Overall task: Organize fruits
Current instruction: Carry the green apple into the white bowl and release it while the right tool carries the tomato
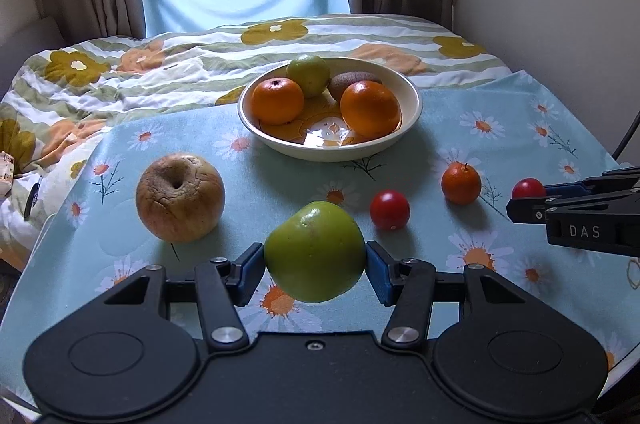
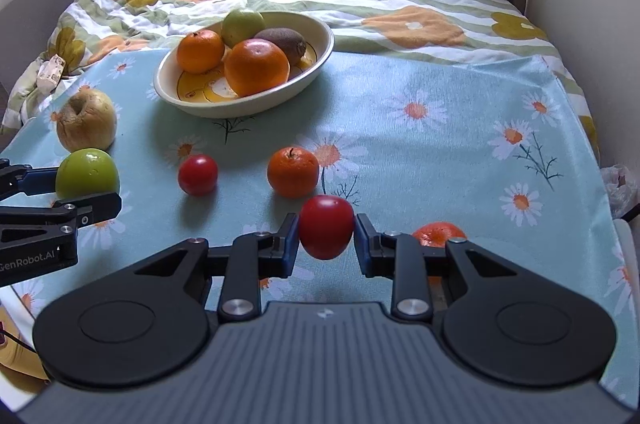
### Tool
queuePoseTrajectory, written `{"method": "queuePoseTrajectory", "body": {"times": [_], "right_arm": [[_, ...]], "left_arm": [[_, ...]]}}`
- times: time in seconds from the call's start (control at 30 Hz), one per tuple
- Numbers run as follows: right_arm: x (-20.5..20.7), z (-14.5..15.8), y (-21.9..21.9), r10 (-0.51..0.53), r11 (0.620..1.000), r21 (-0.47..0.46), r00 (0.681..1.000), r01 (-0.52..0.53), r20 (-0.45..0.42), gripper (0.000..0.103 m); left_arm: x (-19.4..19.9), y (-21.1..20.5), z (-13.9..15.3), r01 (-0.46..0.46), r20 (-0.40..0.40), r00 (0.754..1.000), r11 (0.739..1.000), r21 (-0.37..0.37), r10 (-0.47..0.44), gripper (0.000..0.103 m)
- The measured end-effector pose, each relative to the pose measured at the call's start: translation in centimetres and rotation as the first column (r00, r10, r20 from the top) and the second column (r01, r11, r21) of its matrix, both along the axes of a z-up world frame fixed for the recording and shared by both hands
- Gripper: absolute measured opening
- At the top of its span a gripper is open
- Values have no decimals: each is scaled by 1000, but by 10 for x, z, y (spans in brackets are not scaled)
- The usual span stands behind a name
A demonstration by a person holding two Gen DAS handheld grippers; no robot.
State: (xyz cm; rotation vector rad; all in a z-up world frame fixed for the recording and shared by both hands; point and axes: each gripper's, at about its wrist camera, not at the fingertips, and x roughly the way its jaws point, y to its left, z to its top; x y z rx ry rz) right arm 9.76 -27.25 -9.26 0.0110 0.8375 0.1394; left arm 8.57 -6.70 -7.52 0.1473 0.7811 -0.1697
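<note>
My left gripper (image 1: 315,266) is shut on a green apple (image 1: 315,252), held above the blue daisy cloth; it also shows in the right wrist view (image 2: 87,173). My right gripper (image 2: 326,236) is shut on a red tomato (image 2: 326,232), which also shows in the left wrist view (image 1: 528,188). The cream bowl (image 1: 404,95) holds two oranges (image 1: 370,108), a green apple (image 1: 308,75) and a kiwi (image 1: 354,81). On the cloth lie a wrinkled yellow apple (image 1: 180,197), a red tomato (image 1: 389,209) and a small orange (image 1: 461,182). Another orange (image 2: 438,234) lies partly hidden behind my right gripper.
The daisy cloth (image 2: 420,143) covers a surface on a bed with a flowered striped quilt (image 1: 140,63). Curtains and a window stand behind. A wall runs along the right side. A small white object (image 2: 50,71) lies on the quilt at left.
</note>
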Motion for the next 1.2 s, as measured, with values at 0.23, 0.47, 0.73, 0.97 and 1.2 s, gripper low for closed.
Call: {"method": "queuePoseTrajectory", "body": {"times": [0.23, 0.47, 0.73, 0.97, 1.2], "right_arm": [[-6, 40, -6, 19, 1000, 11, 1000, -19, 25, 44], [-2, 84, -9, 60, 998, 18, 996, -61, 58, 44], [20, 116, 0, 73, 997, 24, 993, -75, 89, 44], [53, 130, 11, 54, 998, 34, 994, -57, 98, 44], [97, 130, 24, 28, 999, 41, 995, -32, 95, 44]], "left_arm": [[-15, -4, 42, -33, 47, 998, 999, -40, 35, 58], [-15, -6, 80, -43, 108, 993, 997, -64, 50, 58], [13, -2, 102, -35, 140, 989, 997, -62, 43, 58], [53, 9, 109, -3, 133, 991, 999, -54, 11, 58], [103, 17, 105, 23, 110, 994, 999, -49, -17, 58]]}}
